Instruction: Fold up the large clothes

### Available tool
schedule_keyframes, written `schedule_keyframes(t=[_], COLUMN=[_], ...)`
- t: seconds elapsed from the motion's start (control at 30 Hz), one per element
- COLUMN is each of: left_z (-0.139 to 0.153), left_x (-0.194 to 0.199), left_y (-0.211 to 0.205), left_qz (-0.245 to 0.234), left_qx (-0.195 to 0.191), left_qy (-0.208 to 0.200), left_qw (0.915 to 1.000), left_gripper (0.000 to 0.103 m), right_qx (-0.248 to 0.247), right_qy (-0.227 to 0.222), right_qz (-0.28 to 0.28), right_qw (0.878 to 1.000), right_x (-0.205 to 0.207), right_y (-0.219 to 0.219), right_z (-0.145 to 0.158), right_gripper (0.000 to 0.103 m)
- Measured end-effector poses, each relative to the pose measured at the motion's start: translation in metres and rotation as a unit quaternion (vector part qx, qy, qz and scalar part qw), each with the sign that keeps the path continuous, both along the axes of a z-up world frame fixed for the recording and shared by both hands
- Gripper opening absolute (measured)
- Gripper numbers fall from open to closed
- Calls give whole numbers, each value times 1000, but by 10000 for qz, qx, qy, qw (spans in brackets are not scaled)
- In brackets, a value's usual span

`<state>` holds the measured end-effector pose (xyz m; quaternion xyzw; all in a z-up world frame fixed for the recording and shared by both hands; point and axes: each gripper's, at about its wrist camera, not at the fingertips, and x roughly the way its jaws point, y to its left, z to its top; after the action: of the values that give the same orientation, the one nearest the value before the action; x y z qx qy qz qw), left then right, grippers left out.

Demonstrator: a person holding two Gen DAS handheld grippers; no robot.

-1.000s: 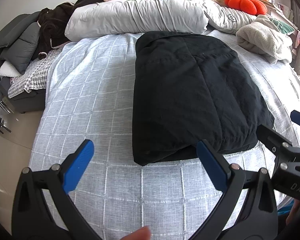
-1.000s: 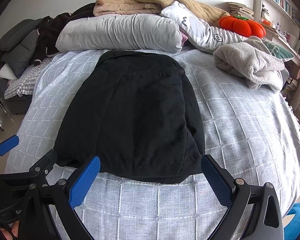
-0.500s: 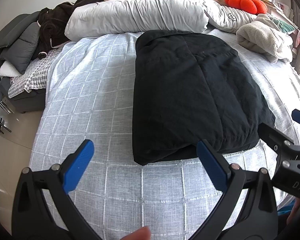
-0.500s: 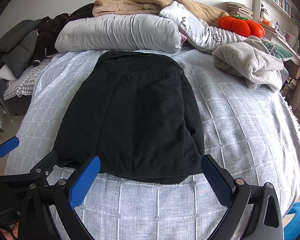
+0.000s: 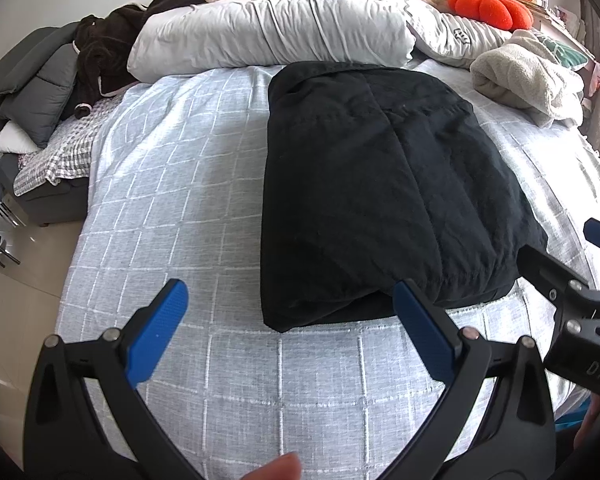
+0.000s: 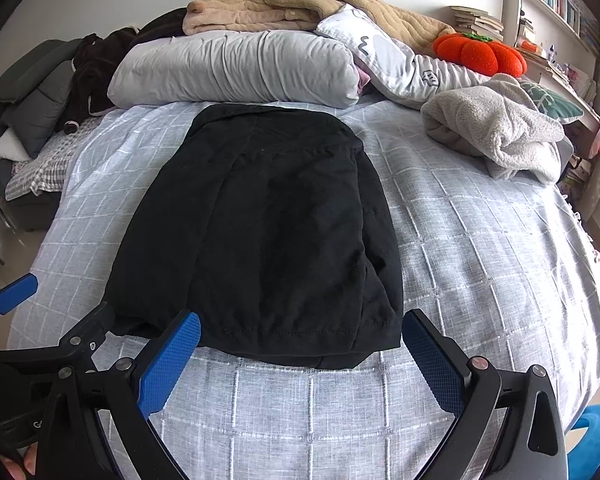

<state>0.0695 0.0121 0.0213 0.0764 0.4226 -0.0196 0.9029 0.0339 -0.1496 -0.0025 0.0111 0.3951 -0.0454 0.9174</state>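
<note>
Black padded fabric jacket (image 6: 260,232) lies flat mid-bed on grey checked bedspread (image 6: 480,260). Soft, bulky, floppy; grip near hem corners. Left tool (image 5: 288,320), right tool (image 6: 300,354) both spread apart, empty, at near hem.

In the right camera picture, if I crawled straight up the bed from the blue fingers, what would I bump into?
Black garment → long grey pillow → beige blanket piled on top at the wall.
</note>
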Motion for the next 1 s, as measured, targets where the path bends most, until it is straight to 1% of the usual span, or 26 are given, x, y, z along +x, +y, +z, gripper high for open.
schedule_keyframes(t=[0.47, 0.73, 1.0], left_z=[2, -5, -5], left_x=[-1, 0, -3], left_y=[-3, -6, -12], left_qz=[-63, -73, -125], left_qx=[-196, -293, -298], left_qy=[-83, 168, 129], left_qw=[9998, 9994, 9994], left_gripper=[102, 102, 102], right_qx=[-13, -90, -97], right_qy=[-43, 58, 32], right_qz=[-49, -93, -132], right_qw=[10000, 9999, 9999], right_x=[0, 0, -2], right_y=[-3, -7, -10], right_z=[1, -2, 0], right_gripper=[102, 102, 102])
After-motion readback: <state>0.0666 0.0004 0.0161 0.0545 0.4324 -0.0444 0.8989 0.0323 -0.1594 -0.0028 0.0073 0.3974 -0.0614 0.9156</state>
